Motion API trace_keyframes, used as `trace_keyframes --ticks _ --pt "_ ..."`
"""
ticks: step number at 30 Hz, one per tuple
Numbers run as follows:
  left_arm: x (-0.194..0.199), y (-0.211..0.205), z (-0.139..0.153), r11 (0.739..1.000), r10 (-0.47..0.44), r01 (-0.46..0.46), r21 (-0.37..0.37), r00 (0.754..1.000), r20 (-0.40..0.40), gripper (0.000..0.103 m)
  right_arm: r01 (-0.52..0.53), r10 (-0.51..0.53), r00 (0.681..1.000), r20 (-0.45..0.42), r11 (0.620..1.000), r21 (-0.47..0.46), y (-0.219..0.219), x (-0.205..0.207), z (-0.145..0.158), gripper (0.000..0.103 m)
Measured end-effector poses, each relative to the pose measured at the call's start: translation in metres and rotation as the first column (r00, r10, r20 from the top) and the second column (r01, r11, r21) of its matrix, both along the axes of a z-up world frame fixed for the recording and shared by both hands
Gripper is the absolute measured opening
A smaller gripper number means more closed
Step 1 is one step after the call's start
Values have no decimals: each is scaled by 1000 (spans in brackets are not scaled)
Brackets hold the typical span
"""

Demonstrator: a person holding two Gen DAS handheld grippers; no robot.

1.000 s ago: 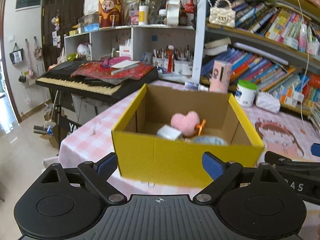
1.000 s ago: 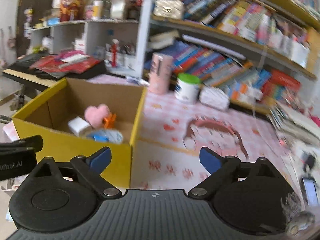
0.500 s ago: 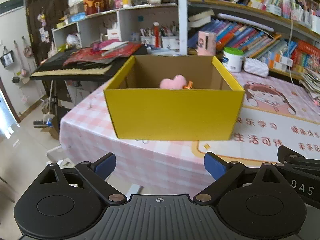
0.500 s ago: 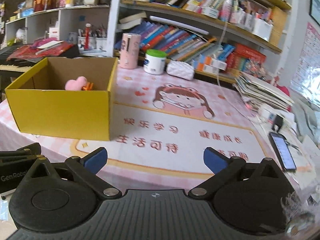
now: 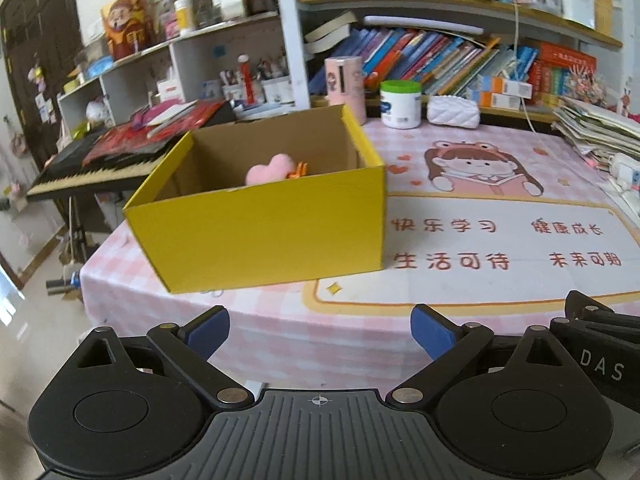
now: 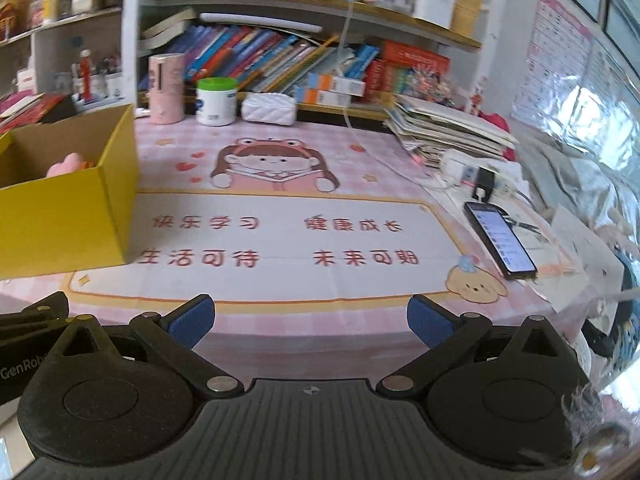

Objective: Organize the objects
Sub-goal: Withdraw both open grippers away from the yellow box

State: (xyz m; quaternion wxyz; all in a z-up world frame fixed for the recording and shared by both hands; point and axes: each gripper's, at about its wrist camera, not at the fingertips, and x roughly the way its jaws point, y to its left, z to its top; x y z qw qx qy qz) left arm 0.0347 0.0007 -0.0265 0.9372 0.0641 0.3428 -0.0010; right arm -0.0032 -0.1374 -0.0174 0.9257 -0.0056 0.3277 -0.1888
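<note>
A yellow cardboard box [image 5: 264, 232] stands on the left part of the pink checked table [image 5: 256, 320]. A pink heart plush [image 5: 268, 168] and an orange item [image 5: 298, 170] show above its front wall; the rest of its contents is hidden. My left gripper [image 5: 320, 330] is open and empty, held back over the table's front edge, in front of the box. My right gripper [image 6: 310, 322] is open and empty, over the front edge to the right of the box [image 6: 68, 208]. The plush [image 6: 66, 163] also shows there.
A printed mat [image 6: 280, 240] covers the table's middle. A phone [image 6: 500, 240], a power strip [image 6: 472, 172] and stacked papers [image 6: 448, 128] lie on the right. A pink cylinder [image 6: 166, 88], a white jar [image 6: 216, 102] and a white pouch [image 6: 270, 108] stand at the back before bookshelves. A keyboard [image 5: 100, 168] stands left.
Both grippers have drawn back from the box toward the table's front edge and turned to the right. The box looks farther away. Both stay open and empty.
</note>
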Motion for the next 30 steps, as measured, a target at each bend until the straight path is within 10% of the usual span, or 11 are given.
trace_keyframes --ticks 30 --pt "0 -6 6 999 36 -37 -31 999 -4 99 -20 20 1000 2 1000 -4 -15 6 5 103"
